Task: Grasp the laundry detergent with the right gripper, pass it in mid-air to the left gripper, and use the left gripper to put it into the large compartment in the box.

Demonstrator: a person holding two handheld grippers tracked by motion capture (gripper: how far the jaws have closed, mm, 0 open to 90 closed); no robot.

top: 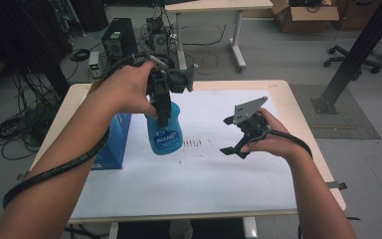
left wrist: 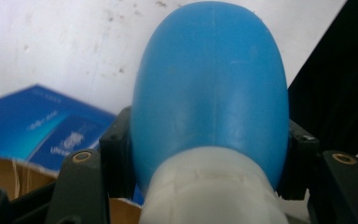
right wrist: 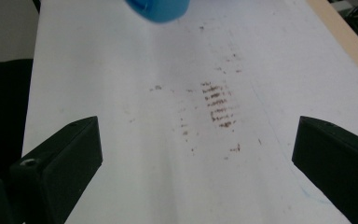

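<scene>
In the high view the left gripper (top: 163,107) sits just left of centre, its jaws closed on a blue bottle (top: 164,133) from above. The bottle hangs upright over the white sheet (top: 199,189); whether its base touches the sheet I cannot tell. Just to its left, at the sheet's left edge, stands a blue box (top: 113,142), near the bottle but apart from it. The right gripper (top: 236,135) is right of centre, well apart from the bottle, jaws spread wide and holding nothing.

Open room: the sheet's lower half is bare from the box across to the right edge, and a broad bare strip runs between the 2 grippers. The table (top: 298,107) shows a wooden rim past the sheet on the right and at the top. A patch of brown marks (top: 191,143) lies just right of the bottle.

The left gripper view shows what the high view hides: the 2 black jaws press against either side of the bottle (left wrist: 209,88) near its white neck (left wrist: 212,189), and the box (left wrist: 37,126) at lower left has a torn cardboard edge.

The right gripper view shows that gripper's (right wrist: 196,158) jaws far apart at lower left and lower right with bare sheet (right wrist: 98,84) between them, the brown marks (right wrist: 216,107) as short rows at centre, the bottle's (right wrist: 161,9) end at the top edge, and the table rim (right wrist: 349,42) at upper right.
</scene>
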